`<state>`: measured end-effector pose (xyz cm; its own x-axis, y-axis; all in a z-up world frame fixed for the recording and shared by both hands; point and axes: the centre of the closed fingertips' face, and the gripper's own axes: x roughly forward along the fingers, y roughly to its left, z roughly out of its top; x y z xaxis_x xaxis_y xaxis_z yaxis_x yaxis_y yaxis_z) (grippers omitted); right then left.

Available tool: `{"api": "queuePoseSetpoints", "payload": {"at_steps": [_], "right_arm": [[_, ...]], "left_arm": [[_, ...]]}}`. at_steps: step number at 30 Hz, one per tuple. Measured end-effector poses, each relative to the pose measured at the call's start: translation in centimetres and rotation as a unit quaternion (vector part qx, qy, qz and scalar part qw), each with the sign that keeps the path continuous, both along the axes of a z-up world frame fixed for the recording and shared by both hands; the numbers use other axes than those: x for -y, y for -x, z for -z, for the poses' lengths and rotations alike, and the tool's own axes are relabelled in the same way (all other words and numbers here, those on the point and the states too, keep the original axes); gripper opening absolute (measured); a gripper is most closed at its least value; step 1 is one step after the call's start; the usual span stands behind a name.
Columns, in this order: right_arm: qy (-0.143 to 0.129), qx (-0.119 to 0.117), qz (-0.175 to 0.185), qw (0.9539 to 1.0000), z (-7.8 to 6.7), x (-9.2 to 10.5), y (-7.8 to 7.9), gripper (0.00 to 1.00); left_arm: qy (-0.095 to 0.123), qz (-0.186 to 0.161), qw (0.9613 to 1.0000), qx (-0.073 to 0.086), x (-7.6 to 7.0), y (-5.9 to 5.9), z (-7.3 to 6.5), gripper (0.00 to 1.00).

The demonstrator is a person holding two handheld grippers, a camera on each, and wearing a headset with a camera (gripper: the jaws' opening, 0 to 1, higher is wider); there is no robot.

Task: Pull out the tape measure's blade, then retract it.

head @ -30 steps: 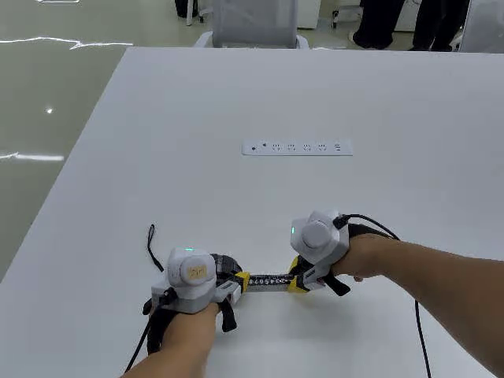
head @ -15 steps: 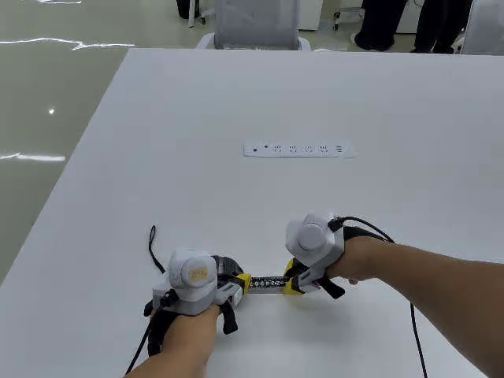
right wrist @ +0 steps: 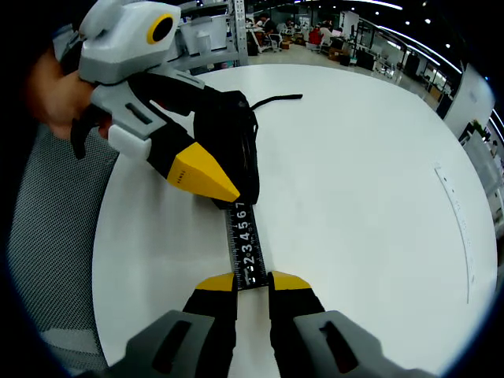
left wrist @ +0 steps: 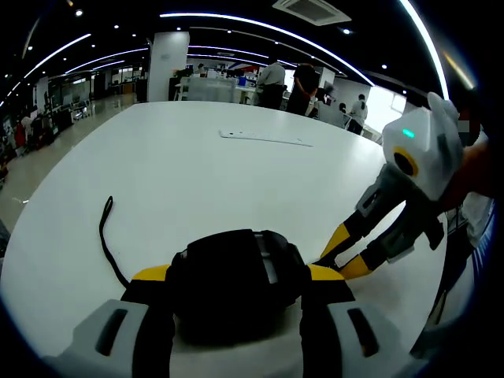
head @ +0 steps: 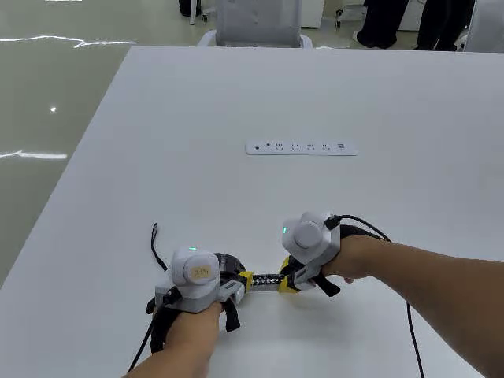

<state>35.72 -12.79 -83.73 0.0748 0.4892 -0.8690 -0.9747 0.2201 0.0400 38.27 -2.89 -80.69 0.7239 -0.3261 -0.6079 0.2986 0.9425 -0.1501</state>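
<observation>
Now left tongs (left wrist: 238, 276) tight around the tape measure (right wrist: 228, 146), right tongs (right wrist: 252, 282) tight on its short blade (right wrist: 243, 240)

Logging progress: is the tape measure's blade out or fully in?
Partly out: a short numbered stretch of blade runs from the black case to the right gripper, shut on its end.
</observation>
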Motion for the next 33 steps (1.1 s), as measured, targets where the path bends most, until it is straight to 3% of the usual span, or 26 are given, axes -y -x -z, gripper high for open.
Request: {"api": "queuePoseSetpoints", "payload": {"at_steps": [33], "right_arm": [[-0.004, 0.004, -0.008, 1.0, 0.1, -3.1, -0.3, 0.14]], "left_arm": [[0.006, -0.002, 1.0, -0.001, 0.0, -0.1, 0.0, 0.62]]}}
